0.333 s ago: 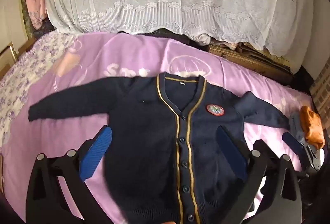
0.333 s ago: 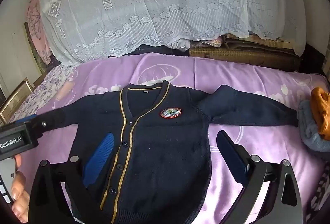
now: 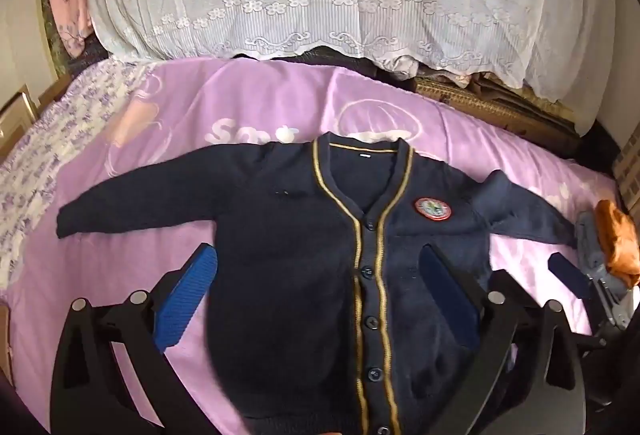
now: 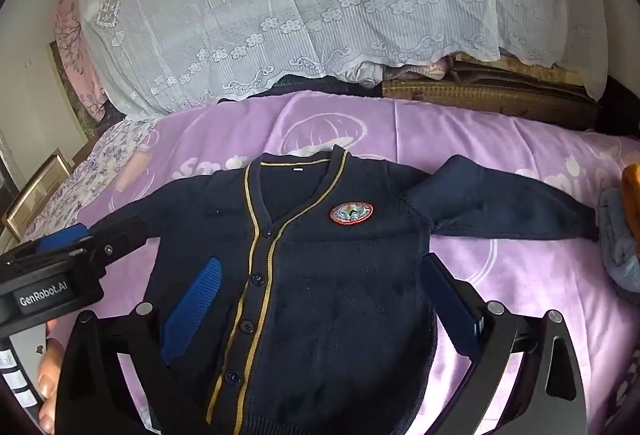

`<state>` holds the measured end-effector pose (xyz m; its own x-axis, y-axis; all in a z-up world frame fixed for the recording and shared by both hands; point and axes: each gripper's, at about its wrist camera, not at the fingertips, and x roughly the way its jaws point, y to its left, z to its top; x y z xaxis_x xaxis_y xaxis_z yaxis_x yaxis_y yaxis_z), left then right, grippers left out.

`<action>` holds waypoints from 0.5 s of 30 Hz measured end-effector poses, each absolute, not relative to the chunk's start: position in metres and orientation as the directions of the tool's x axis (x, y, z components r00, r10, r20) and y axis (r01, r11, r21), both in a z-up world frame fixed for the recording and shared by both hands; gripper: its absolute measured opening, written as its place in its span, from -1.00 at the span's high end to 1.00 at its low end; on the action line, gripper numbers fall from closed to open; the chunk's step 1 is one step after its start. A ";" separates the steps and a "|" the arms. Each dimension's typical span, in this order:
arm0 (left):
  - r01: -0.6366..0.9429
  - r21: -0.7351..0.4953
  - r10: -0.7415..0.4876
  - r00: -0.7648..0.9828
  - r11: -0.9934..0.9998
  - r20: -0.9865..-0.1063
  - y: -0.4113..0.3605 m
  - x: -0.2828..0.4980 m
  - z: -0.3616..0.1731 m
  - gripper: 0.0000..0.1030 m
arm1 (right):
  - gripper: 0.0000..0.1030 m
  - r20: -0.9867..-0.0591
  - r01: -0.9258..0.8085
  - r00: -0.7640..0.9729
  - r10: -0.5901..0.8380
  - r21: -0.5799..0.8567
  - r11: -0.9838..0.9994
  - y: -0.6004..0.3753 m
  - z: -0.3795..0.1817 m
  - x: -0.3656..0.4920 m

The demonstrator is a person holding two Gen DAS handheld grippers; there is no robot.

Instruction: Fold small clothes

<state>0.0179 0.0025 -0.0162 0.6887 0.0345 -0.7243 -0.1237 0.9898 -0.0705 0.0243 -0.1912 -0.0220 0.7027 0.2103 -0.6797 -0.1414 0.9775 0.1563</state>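
Cardigan (image 3: 296, 275) lies flat, seemingly untouched, beneath both gaping tools (image 3: 320, 299) (image 4: 316, 311).

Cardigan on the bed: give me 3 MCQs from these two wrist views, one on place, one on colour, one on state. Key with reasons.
1. Where does the round badge sit on the cardigan?
A. On the chest, beside the button band
B. On a sleeve cuff
C. At the bottom hem

2. What colour are the stripes along the button band?
A. White
B. Yellow-gold
C. Red

3. What state is the cardigan in?
A. Folded in half
B. Rolled into a bundle
C. Spread flat, buttoned, both sleeves out to the sides

Key:
1 A, the badge lies on the chest panel just below the collar, next to the band.
2 B, two yellow-gold lines run down from the V-neck on the navy knit.
3 C, it lies open on the purple blanket with no fold made; the left gripper and right gripper are open above it.
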 end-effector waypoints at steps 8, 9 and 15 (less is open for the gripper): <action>-0.163 -0.028 0.094 0.692 0.986 -0.716 0.005 0.013 -0.023 -0.91 | -0.93 -0.680 -0.126 0.698 0.224 0.191 0.973 -0.198 -0.025 0.025; -0.174 -0.016 0.111 0.692 0.985 -0.713 0.006 0.011 -0.025 -0.91 | -0.93 -0.678 -0.125 0.701 0.223 0.191 0.974 -0.199 -0.026 0.025; -0.195 0.008 0.145 0.699 0.981 -0.700 0.007 0.007 -0.023 -0.91 | -0.93 -0.680 -0.131 0.700 0.219 0.179 0.975 -0.195 -0.025 0.024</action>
<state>0.0072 0.0069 -0.0233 0.6995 0.1447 -0.6998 -0.1949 0.9808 0.0079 0.0241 -0.1946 -0.0248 0.6997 0.2187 -0.6802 -0.1313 0.9751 0.1785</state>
